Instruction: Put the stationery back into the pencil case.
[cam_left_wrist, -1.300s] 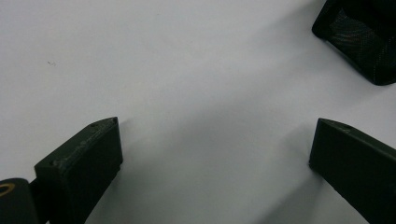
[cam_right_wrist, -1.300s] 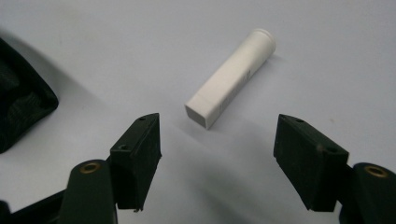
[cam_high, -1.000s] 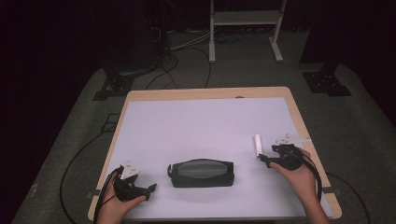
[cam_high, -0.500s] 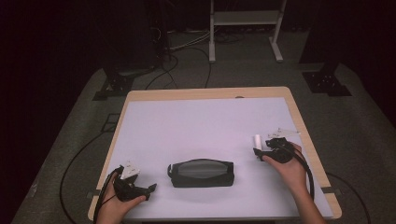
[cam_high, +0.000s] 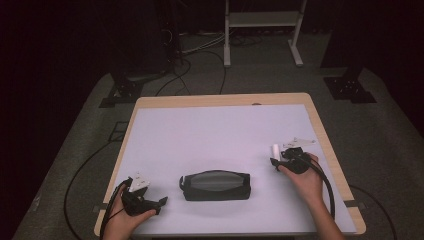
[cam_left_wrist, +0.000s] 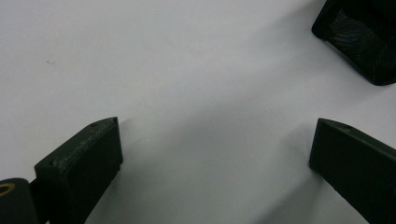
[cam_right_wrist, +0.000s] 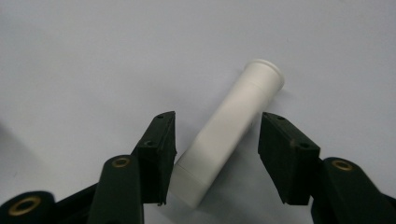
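Observation:
A white cylindrical tube (cam_right_wrist: 233, 126) lies flat on the white table top, and my right gripper (cam_right_wrist: 218, 119) stands open with one jaw on either side of its lower half. The left jaw looks to be touching the tube, while a gap remains at the right jaw. In the high view the tube (cam_high: 275, 149) is at the table's right, with the right gripper (cam_high: 275, 161) just behind it. A black mesh-topped pouch (cam_high: 215, 185) lies near the front middle. My left gripper (cam_high: 159, 202) rests at the front left, open wide (cam_left_wrist: 215, 126) over bare table, with the pouch's corner (cam_left_wrist: 364, 37) ahead to its right.
The white-covered table (cam_high: 220, 125) has a wooden rim (cam_high: 320, 125). Cables trail from both grippers over the table's front edge. A dark floor with cables, stand bases and a white metal frame (cam_high: 260, 20) lies beyond the table.
My right gripper has moved forward and left until its jaws straddle the white tube. The left gripper and the pouch have stayed put.

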